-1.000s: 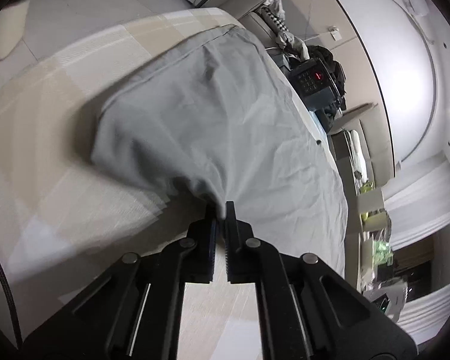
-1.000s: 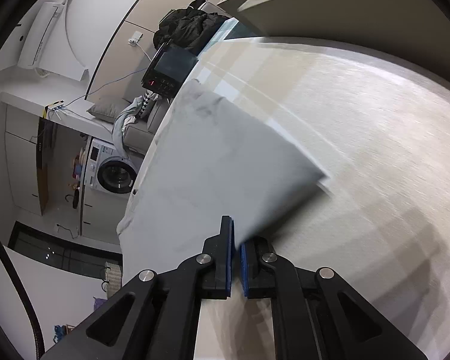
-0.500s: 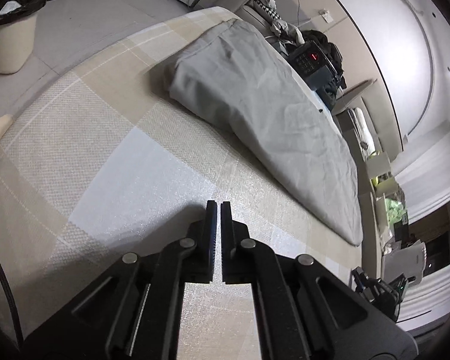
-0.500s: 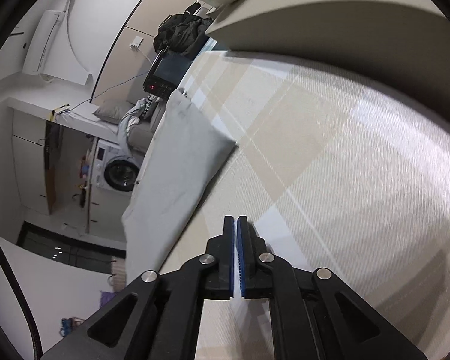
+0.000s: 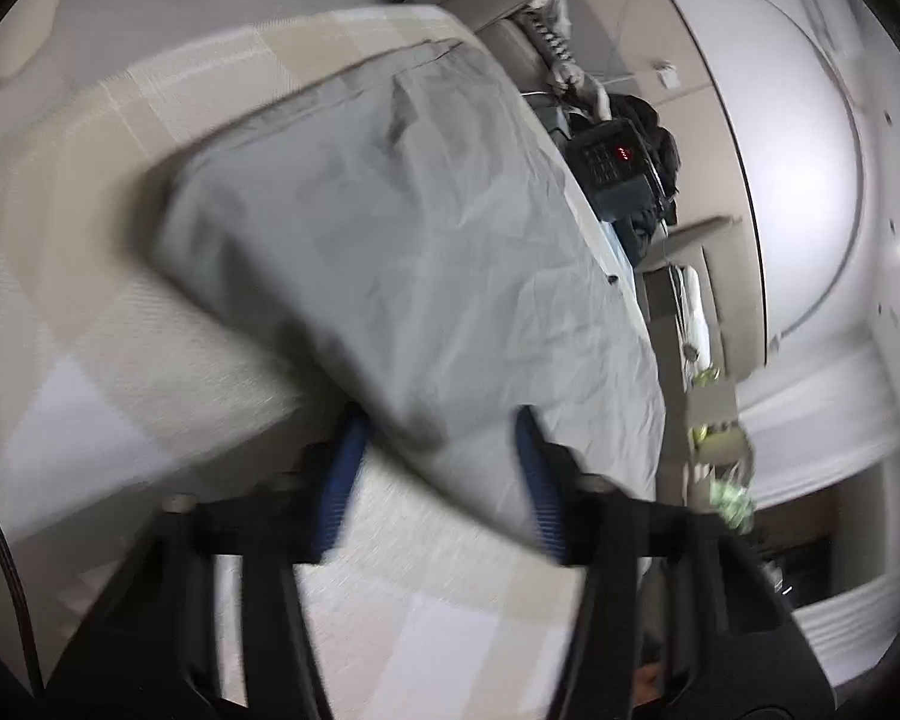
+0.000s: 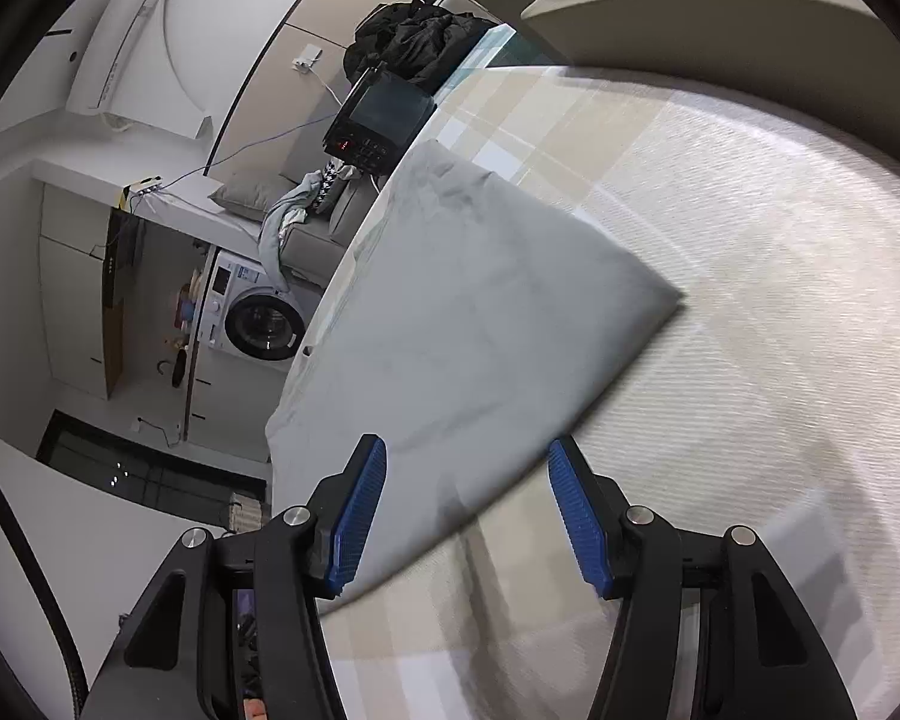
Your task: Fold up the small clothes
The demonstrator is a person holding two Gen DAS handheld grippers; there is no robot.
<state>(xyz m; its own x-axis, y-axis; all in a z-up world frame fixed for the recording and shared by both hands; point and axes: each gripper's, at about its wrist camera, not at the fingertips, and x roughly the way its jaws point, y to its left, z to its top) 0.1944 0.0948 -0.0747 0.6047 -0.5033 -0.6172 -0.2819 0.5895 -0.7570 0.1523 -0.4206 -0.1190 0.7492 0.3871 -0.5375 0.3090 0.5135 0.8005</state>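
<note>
A grey folded garment (image 5: 420, 228) lies on the beige checked tabletop (image 5: 120, 324). In the left wrist view, which is blurred, my left gripper (image 5: 438, 480) has its jaws opening, and the garment's near edge lies between the blue pads without being pressed. In the right wrist view the same garment (image 6: 468, 312) stretches away to the far left. My right gripper (image 6: 468, 510) also has its jaws opening, and the near hem lies loose between its pads (image 6: 360, 510). The checked tabletop (image 6: 750, 360) spreads out to the right.
A black device with a red display (image 5: 615, 159) (image 6: 378, 114) sits at the table's far edge, beside a heap of dark clothes (image 6: 414, 36). Past the table stand a washing machine (image 6: 258, 312) and a sofa with laundry (image 6: 294, 210).
A second ago both grippers were shut on the garment's edge. Half a second ago they were shut, empty and drawn back from it. Now both stand apart around its near edge.
</note>
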